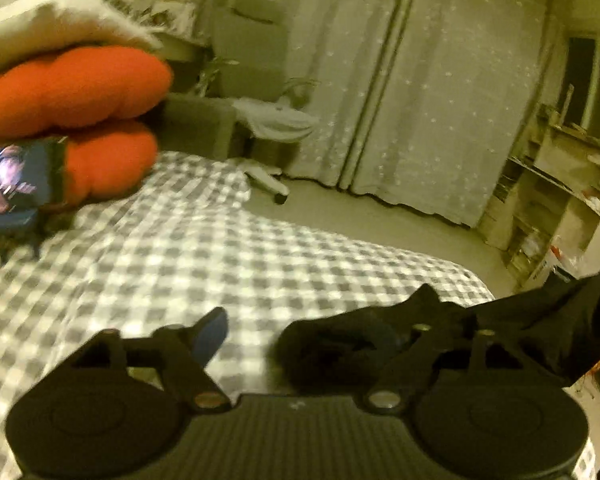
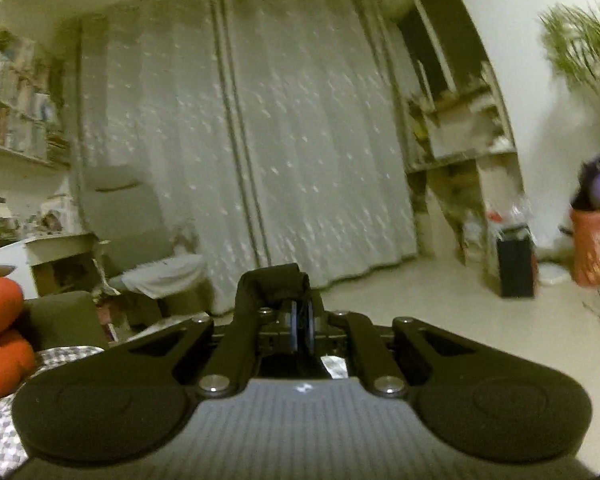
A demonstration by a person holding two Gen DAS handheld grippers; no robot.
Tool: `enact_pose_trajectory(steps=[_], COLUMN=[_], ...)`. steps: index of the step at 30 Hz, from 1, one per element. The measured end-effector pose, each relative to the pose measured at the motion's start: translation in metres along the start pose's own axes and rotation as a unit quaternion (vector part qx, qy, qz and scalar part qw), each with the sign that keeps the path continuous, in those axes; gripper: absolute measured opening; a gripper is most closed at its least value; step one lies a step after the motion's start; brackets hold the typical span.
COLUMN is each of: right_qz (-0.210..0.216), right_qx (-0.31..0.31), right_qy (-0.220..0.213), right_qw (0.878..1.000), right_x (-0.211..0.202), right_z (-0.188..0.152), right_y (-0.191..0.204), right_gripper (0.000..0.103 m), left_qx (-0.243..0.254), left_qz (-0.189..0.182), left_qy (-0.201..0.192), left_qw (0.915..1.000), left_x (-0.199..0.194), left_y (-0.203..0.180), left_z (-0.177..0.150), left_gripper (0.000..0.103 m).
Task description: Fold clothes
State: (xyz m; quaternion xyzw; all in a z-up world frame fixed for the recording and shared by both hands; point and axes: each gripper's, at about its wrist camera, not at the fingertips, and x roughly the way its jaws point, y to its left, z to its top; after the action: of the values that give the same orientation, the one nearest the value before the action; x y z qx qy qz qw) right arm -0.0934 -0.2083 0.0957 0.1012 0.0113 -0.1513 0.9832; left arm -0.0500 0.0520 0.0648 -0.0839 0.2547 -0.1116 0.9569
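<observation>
Left gripper [image 1: 296,332], jaws wide, hovers over the bed [image 1: 180,248] beside the black garment [image 1: 532,320] near its right edge. Right gripper [image 2: 298,316], jaws pinched on garment, lifts it. Likely next: left grabs another corner.

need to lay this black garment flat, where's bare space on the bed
The checked sheet is bare across the middle, between the orange cushions and the black garment, out to the bed's far edge. It is crowded by the cushions and the dark items under them.
</observation>
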Motion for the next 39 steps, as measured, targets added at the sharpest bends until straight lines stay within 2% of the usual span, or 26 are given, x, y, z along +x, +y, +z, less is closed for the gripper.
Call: enact_pose_trajectory(steps=[5, 7, 8, 9, 10, 11, 12, 13, 16, 19, 22, 24, 27, 29, 31, 33, 39], right_qz=[0.026, 0.038, 0.044, 0.05, 0.053, 0.049, 0.046, 0.042, 0.011, -0.014, -0.041, -0.058, -0.033, -0.023, -0.022, -0.022, -0.055], right_qx=[-0.029, -0.036, -0.039, -0.048, -0.057, -0.068, -0.078, -0.088, -0.06, -0.009, 0.031, 0.056, 0.032, 0.029, 0.029, 0.028, 0.041], right_qy=[0.02, 0.029, 0.032, 0.033, 0.032, 0.025, 0.017, 0.009, -0.023, -0.027, -0.024, -0.022, 0.028, 0.052, 0.057, 0.063, 0.196], right_qw=[0.999, 0.998, 0.998, 0.997, 0.996, 0.996, 0.996, 0.995, 0.998, 0.999, 0.998, 0.996, 0.999, 0.998, 0.998, 0.997, 0.978], right_x=[0.004, 0.006, 0.006, 0.006, 0.004, 0.003, 0.001, 0.0, -0.005, -0.003, 0.003, 0.007, 0.022, 0.027, 0.03, 0.033, 0.077], right_z=[-0.004, -0.005, -0.006, -0.007, -0.008, -0.008, -0.008, -0.008, 0.0, 0.008, 0.012, 0.014, 0.012, 0.007, 0.007, 0.008, -0.013], right_y=[0.005, 0.009, 0.011, 0.013, 0.015, 0.017, 0.018, 0.018, 0.003, -0.018, -0.032, -0.041, -0.032, -0.029, -0.029, -0.03, -0.042], right_gripper=[0.007, 0.007, 0.007, 0.007, 0.007, 0.007, 0.007, 0.007, 0.007, 0.007, 0.007, 0.007, 0.007, 0.007, 0.007, 0.008, 0.012], left_qx=[0.071, 0.101, 0.109, 0.116, 0.118, 0.118, 0.094, 0.07, -0.005, -0.064, -0.131, -0.142, -0.114, -0.114, -0.132, -0.13, -0.118], left_qz=[-0.021, -0.019, -0.018, -0.016, -0.012, -0.008, -0.003, 0.003, 0.007, 0.034, 0.043, 0.043, 0.065, 0.065, 0.058, 0.059, 0.057], left_qy=[0.002, 0.011, 0.017, 0.023, 0.031, 0.038, 0.033, 0.028, -0.038, -0.09, -0.112, -0.109, -0.084, -0.062, -0.043, -0.041, -0.029], left_qw=[0.9973, 0.9946, 0.9938, 0.9928, 0.9925, 0.9922, 0.995, 0.9971, 0.9992, 0.9932, 0.9841, 0.9829, 0.9878, 0.9894, 0.9887, 0.9889, 0.991], left_x=[0.028, 0.044, 0.051, 0.057, 0.06, 0.063, 0.061, 0.058, 0.029, 0.002, -0.014, -0.017, -0.008, -0.005, -0.002, 0.0, 0.007], left_y=[-0.032, -0.045, -0.048, -0.051, -0.049, -0.047, -0.036, -0.026, 0.01, 0.042, 0.076, 0.085, 0.077, 0.08, 0.084, 0.086, 0.082], left_z=[0.001, 0.0, 0.0, -0.001, -0.001, 0.0, 0.005, 0.01, 0.032, 0.046, 0.05, 0.048, 0.043, 0.038, 0.037, 0.036, 0.034], left_gripper=[0.088, 0.088, 0.083, 0.073, 0.029, 0.005, 0.001, 0.001, 0.0, 0.0, 0.0, 0.001, 0.001, 0.001, 0.001, 0.001, 0.001])
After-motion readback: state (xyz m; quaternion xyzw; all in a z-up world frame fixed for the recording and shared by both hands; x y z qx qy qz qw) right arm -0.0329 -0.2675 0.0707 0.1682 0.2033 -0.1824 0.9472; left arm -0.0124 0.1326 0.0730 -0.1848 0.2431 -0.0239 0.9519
